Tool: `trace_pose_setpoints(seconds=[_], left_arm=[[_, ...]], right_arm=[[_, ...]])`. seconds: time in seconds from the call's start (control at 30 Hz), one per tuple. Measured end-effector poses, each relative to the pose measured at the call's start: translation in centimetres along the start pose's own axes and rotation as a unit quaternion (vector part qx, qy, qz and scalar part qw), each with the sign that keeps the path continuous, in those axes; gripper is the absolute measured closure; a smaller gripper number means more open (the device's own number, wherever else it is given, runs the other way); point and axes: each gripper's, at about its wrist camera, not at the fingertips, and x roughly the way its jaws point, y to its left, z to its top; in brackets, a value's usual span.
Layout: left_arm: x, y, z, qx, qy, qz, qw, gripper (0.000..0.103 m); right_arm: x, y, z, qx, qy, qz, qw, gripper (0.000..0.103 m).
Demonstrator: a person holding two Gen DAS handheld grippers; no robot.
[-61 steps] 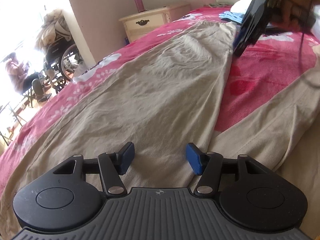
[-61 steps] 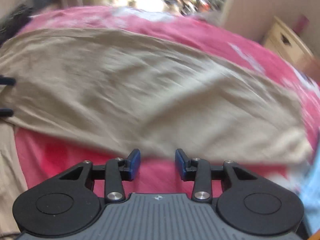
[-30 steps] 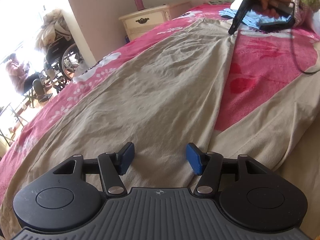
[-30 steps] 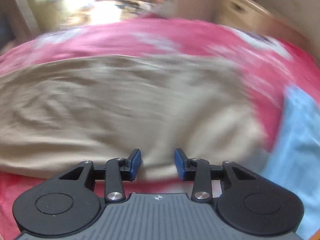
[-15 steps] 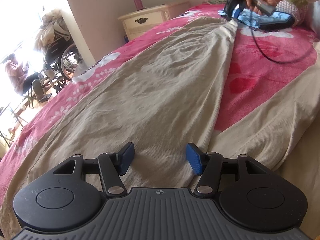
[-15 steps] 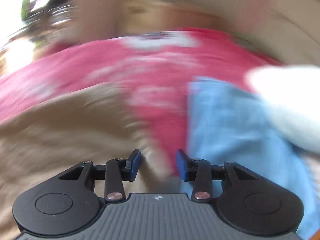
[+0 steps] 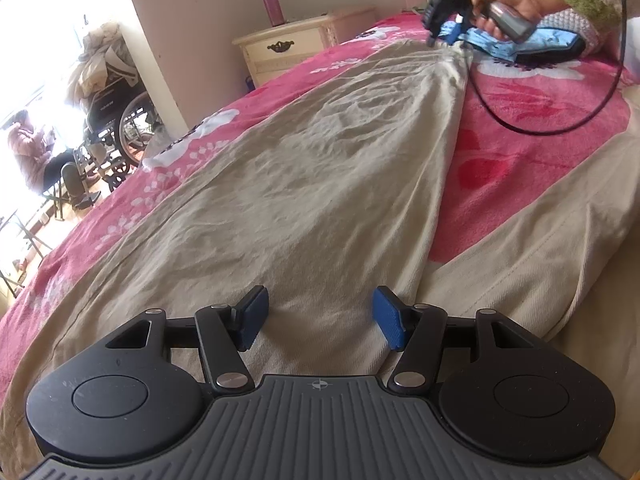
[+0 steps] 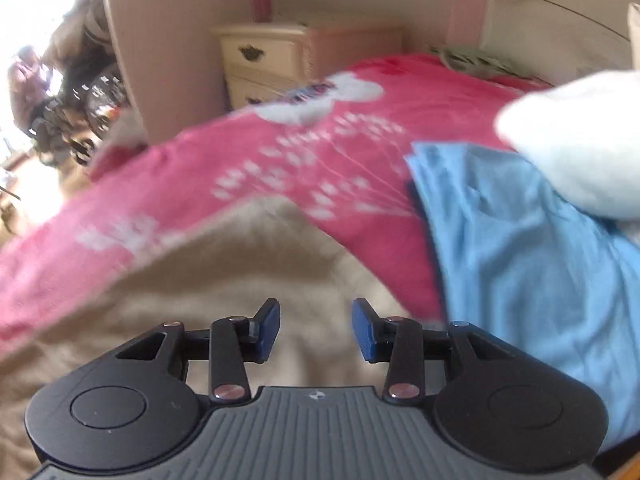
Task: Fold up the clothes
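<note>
Right gripper point(image 8: 316, 330) moved to trouser hem point(image 8: 280, 240), fingers released; left gripper point(image 7: 318, 316) released too

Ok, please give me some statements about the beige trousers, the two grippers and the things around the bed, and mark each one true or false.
1. The beige trousers lie on a pink blanket. True.
2. The left gripper is shut on the cloth. False: its jaws are open.
3. The right gripper is open, over the trousers' far end. True.
4. The folded blue garment is on the nightstand. False: it lies on the bed.
</note>
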Motion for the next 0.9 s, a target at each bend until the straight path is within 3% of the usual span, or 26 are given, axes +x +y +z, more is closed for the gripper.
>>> trace_pose_setpoints(seconds=[0.2, 0.37, 0.67, 0.9], left_arm=[[0.0, -0.3, 0.0, -0.002, 0.002, 0.009, 1.0000, 0.043], [0.1, -0.6, 0.4, -0.006, 0.013, 0.021, 0.9997, 0.042], [0.1, -1.2, 0.9, 0.015, 0.032, 0.036, 0.9987, 0.042], [0.0, -1.0, 1.0, 0.014, 0.033, 0.031, 0.9989, 0.042]], right_arm=[[1.5, 0.9, 0.9, 0.000, 0.007, -0.008, 1.000, 0.061], [5.5, 2.4, 1.3, -0.013, -0.009, -0.010, 1.000, 0.065], [8.5, 2.5, 4.7, -0.019, -0.005, -0.007, 1.000, 0.066], [5.8, 0.5, 4.9, 0.081, -0.026, 0.010, 0.996, 0.065]])
